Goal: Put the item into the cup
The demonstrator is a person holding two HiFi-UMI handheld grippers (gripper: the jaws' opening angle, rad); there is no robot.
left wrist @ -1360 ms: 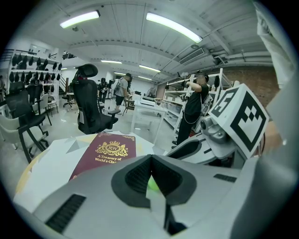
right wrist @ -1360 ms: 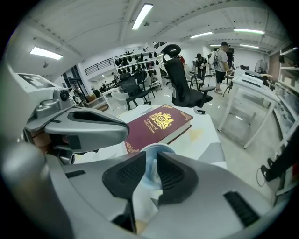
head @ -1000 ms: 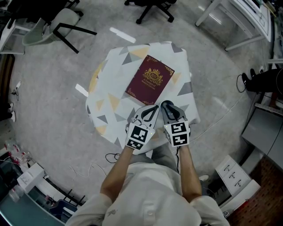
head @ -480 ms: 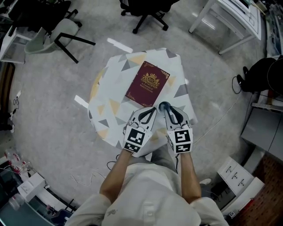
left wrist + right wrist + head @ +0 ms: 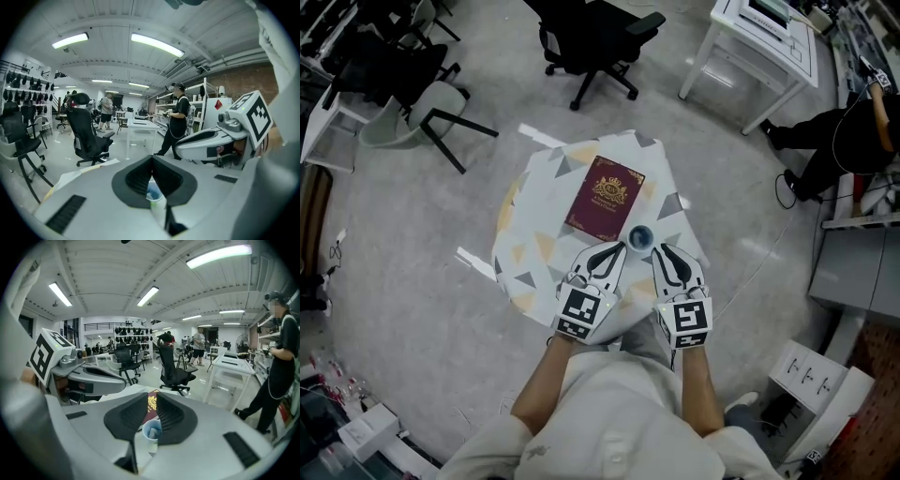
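Cup (image 5: 640, 236) on table (image 5: 528, 251) — by book's (image 5: 605, 197) near-right corner.

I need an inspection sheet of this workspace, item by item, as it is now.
Surface: small table under patterned cloth.
Job's things: blue cup upright on table; pale item seemingly inside.
Clutter: maroon book lying beside cup.
Grippers: left claw jaws together, empty; right claw jaws slightly apart, empty.
Cables: thin cable on floor right of table.
Surroundings: office chairs, white desk, a person standing.

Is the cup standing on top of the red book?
No, in the head view the cup stands on the patterned table beside the red book's near corner.
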